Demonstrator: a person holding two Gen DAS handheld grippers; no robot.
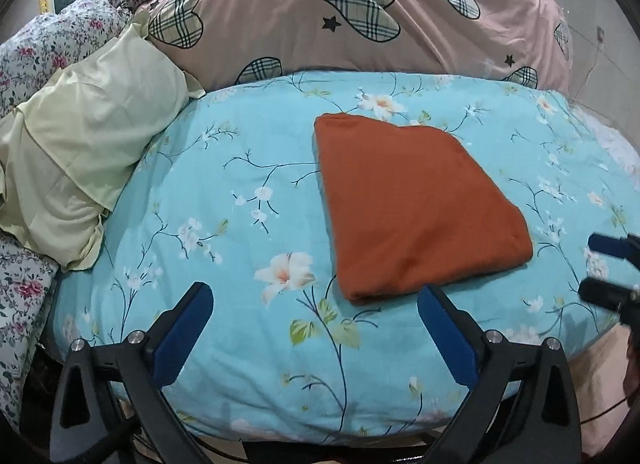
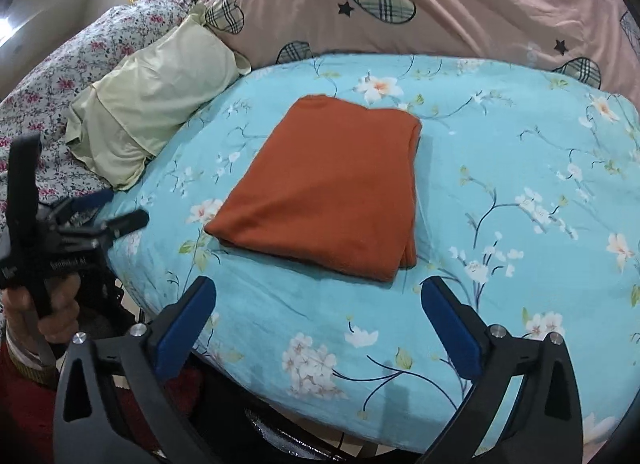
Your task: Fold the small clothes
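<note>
An orange garment (image 1: 416, 208) lies folded into a flat rectangle on the light blue floral bed cover (image 1: 240, 192). It also shows in the right wrist view (image 2: 332, 192). My left gripper (image 1: 314, 296) is open and empty, hovering over the cover just short of the garment's near edge. My right gripper (image 2: 318, 290) is open and empty, also just short of the garment's near edge. The right gripper shows at the right edge of the left wrist view (image 1: 608, 268). The left gripper shows at the left of the right wrist view (image 2: 116, 210), held by a hand.
A pale yellow pillow (image 1: 80, 152) lies left of the garment. A pink quilt with plaid hearts (image 1: 360, 12) is piled behind it. A floral quilt (image 1: 44, 44) lies at far left. The blue cover's near edge (image 2: 320, 420) drops off by the grippers.
</note>
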